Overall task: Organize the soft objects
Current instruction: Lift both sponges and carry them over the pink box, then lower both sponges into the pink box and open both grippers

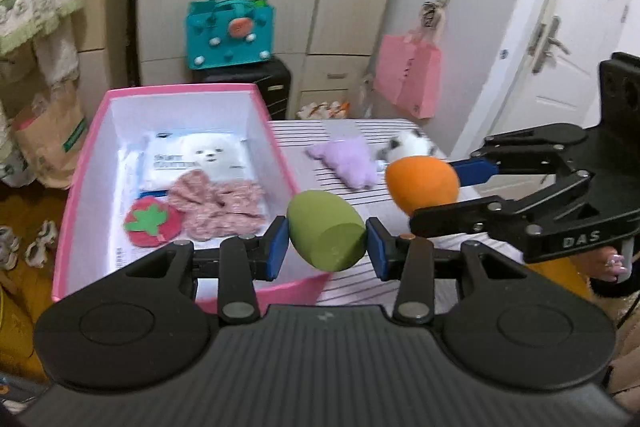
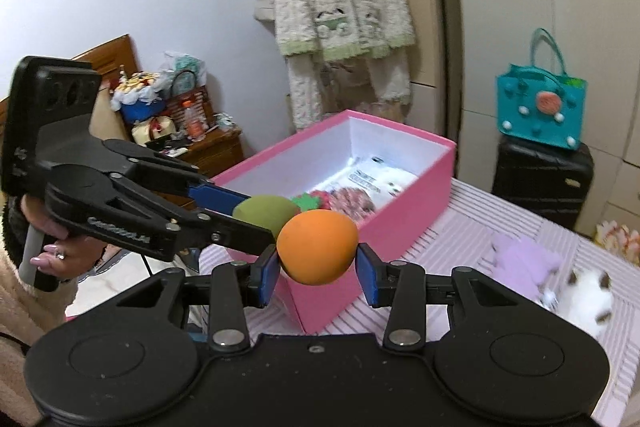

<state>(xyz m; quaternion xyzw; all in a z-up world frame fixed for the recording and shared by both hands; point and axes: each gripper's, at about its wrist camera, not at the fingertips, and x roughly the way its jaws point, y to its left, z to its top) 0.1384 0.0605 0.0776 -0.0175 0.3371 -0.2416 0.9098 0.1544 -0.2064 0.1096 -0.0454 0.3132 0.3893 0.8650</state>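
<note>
While left gripper clamps green sponge and right gripper orange sponge, box lies ahead-left, nearer left.

Left gripper: black with blue pads, holding an olive-green sponge; right gripper: same colours, holding an orange sponge. Ahead-left of the left gripper, box is pink outside and white inside, containing a red strawberry pad with green leaf and a pink-white speckled scrunchie. Worktop: white with dark thin stripes, carrying a lilac plush and a white plush with grey-black patches.
</note>
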